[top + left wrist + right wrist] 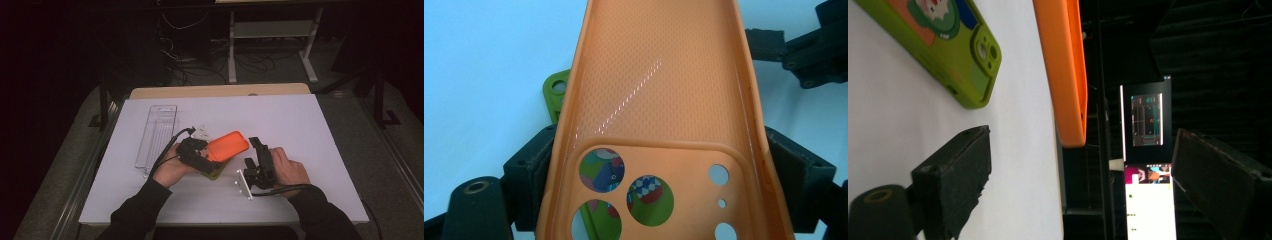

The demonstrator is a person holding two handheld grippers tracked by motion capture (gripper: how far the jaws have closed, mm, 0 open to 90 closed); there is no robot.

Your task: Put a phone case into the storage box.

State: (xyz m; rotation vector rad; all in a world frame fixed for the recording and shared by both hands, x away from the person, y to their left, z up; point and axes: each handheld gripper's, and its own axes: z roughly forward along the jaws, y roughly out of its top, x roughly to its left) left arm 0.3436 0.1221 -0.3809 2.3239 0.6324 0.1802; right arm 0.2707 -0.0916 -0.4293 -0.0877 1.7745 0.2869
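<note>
An orange phone case is held tilted above the white table cover, its inside and camera holes facing the left gripper view. My left gripper is shut on its camera end, with the pads pressing on both long sides. Under it a green phone case with a colourful print lies flat on the table. My right gripper is turned on its side just right of the orange case. Its jaws stand open with nothing between them, and the case's free end lies a little ahead of them.
A clear plastic tray lies at the left of the white table cover. A small white bracket sits near the right hand. Small white parts lie behind the left gripper. Beyond the table are cables and a table frame.
</note>
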